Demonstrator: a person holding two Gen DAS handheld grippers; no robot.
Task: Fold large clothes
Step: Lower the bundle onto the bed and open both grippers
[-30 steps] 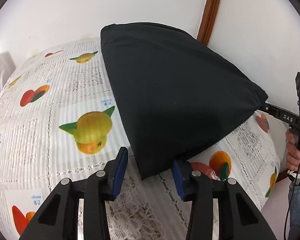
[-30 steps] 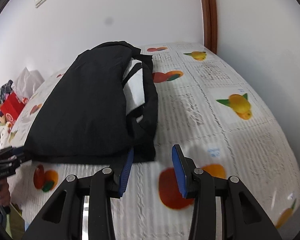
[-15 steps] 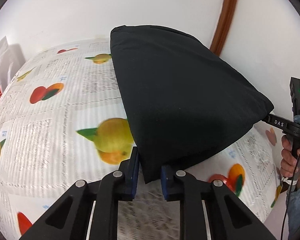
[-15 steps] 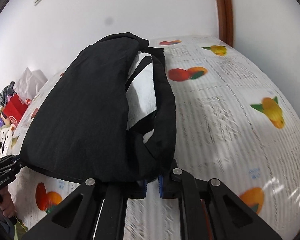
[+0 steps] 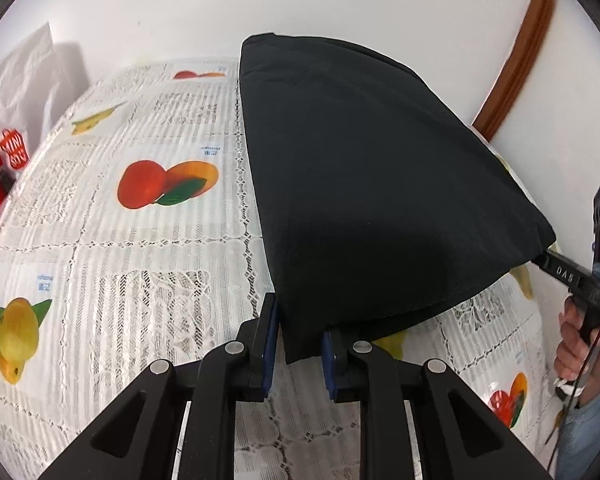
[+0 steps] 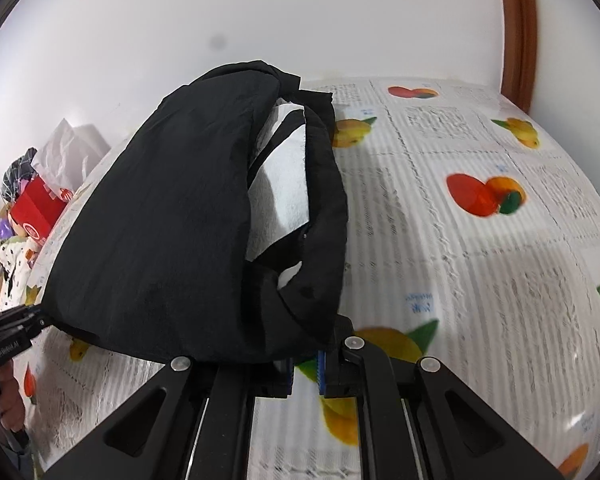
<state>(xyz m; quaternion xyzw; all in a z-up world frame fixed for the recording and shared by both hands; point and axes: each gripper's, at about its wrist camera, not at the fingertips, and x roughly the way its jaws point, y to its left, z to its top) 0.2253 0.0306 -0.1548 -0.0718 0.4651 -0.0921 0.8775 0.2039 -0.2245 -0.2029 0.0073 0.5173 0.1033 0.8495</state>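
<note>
Clamping the near corner of a black garment (image 5: pixel 364 184), the left gripper (image 5: pixel 298 344) is seen at 6 o'clock in the left wrist view, its blue-padded jaws closed on the cloth between them. The garment is raised off a table (image 5: pixel 112 264) covered with a lace-and-fruit-print cloth, and is stretched up and away toward 12 o'clock, where its far end meets the table near the white wall. At 3 o'clock, another corner of the garment is pinched by the right gripper (image 5: pixel 540 260), which is gripped by a hand (image 5: pixel 580 340).

At 6 o'clock in the right wrist view, the right gripper (image 6: pixel 303 372) is seen with its jaws drawn nearly together on the garment's (image 6: pixel 160 220) dark hem. A white lining with black stripes is exposed in the open fold at the centre. At 9 o'clock the left gripper (image 6: pixel 40 318) is found holding the opposite corner. Farther off, at 10 o'clock, a red box (image 6: pixel 36 210) and white bags (image 6: pixel 72 148) are piled by the wall. A brown wooden frame (image 6: pixel 518 28) is visible at 1 o'clock.
</note>
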